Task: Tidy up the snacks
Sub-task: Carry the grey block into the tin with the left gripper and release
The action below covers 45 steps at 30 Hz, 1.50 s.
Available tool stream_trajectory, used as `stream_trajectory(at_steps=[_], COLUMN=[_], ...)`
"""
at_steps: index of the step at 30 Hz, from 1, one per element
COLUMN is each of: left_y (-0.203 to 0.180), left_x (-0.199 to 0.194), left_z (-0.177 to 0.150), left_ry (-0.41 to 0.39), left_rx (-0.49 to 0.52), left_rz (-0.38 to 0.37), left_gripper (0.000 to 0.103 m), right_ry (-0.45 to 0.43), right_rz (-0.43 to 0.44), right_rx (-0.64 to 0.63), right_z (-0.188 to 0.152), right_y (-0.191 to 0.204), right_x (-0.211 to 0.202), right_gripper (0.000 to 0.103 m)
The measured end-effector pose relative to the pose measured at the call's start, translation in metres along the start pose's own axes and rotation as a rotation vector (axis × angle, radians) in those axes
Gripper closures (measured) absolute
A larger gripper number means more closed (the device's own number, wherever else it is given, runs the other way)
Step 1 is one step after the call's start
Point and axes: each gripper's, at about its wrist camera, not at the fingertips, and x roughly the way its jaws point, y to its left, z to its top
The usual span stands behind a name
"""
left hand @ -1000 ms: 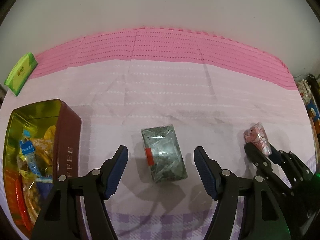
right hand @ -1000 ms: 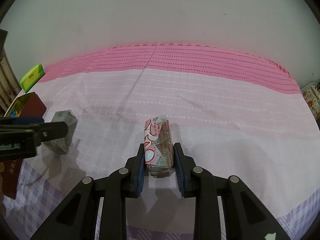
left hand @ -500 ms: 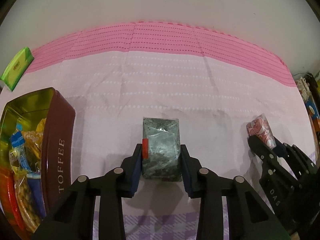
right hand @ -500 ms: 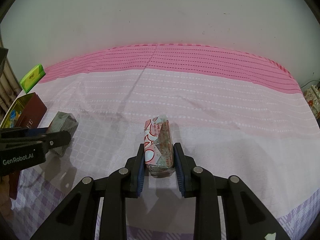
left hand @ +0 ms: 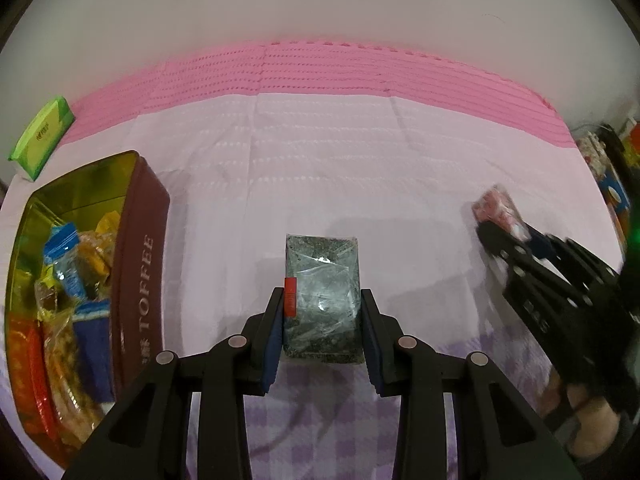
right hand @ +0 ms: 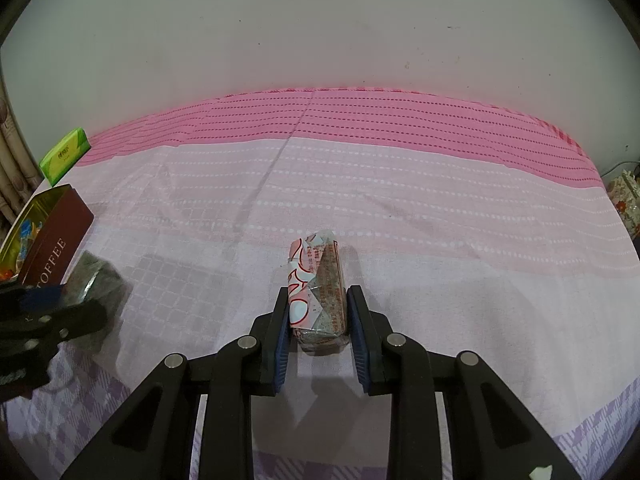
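l tongs point(left hand: 322, 320) clamp grey pack point(left hand: 321, 292) | r tongs point(right hand: 318, 322) clamp pink pack point(right hand: 317, 288)

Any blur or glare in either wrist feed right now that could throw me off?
Left wrist view: glare spots on the dark clear-wrapped snack, and the right gripper with its pink-wrapped snack is motion-blurred at the edge. Right wrist view: centre sharp, but the left gripper is smeared; fisheye bends the pink tablecloth in both.

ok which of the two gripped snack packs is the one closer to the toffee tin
The dark grey-green pack in the left gripper; it sits just right of the toffee tin. The pink-and-white pack is farther right.
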Motion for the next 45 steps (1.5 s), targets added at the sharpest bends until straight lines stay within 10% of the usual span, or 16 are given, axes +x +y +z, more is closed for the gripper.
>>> stream_trajectory(at_steps=[15,45], left_y=[0.026,0.196], left_x=[-0.066,-0.116], left_z=[-0.015,-0.012], left_ry=[-0.063,-0.091], left_rx=[0.005,-0.189], left_rz=[0.026,0.265], left_gripper=[0.067,0.067], right_ry=[0.0,0.002], right_rz=[0.0,-0.016], right_rx=[0.0,-0.018], right_z=[0.0,0.0], right_y=[0.0,0.001], right_x=[0.0,0.003], right_gripper=[0.076,0.076])
